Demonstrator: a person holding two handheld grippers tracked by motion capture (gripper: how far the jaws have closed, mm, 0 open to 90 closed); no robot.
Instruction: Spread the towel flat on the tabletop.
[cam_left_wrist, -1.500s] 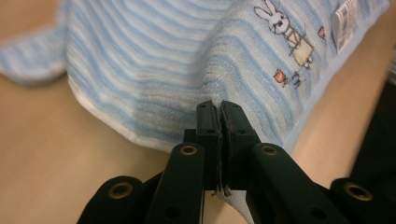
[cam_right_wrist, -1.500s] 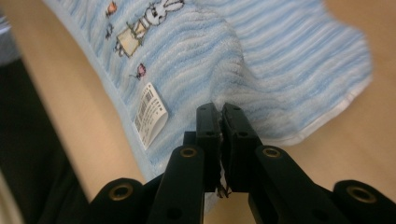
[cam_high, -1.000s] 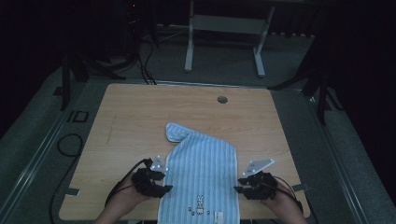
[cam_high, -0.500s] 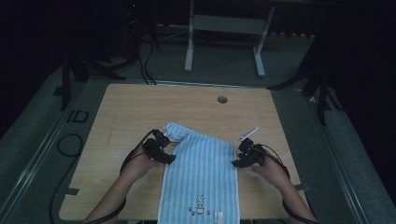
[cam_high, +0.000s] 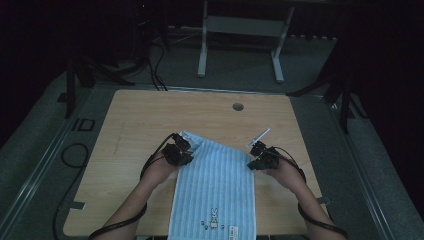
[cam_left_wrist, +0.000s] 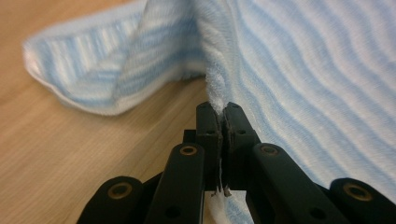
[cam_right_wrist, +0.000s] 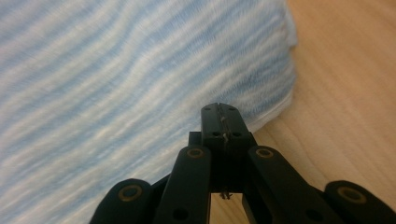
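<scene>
1. The left gripper has its jaws pressed together on the left edge of the towel; in the left gripper view a thin ridge of white terry runs down between them and out below.
2. The right gripper has its jaws closed tight with almost no gap. In the right gripper view their tips sit at the towel's right edge, and a sliver of pale fibre shows in the seam, so it appears to pinch the hem.
3. In the high view the left gripper is at the towel's left edge near the far corner, and the right gripper is at the right edge; a hand holds the left one.
4. The towel is soft, looped terry cloth with fine light-blue and white stripes and a pale bound hem. It is a long rectangle.
5. It lies on the near half of the table, between the two grippers, its near end at the table's front edge. A small rabbit print sits near that end.
6. Its far left corner is folded over, forming a loose rounded flap on the wood in the left gripper view.
7. The table is pale wood-grain laminate with a round hole near its far edge.
</scene>
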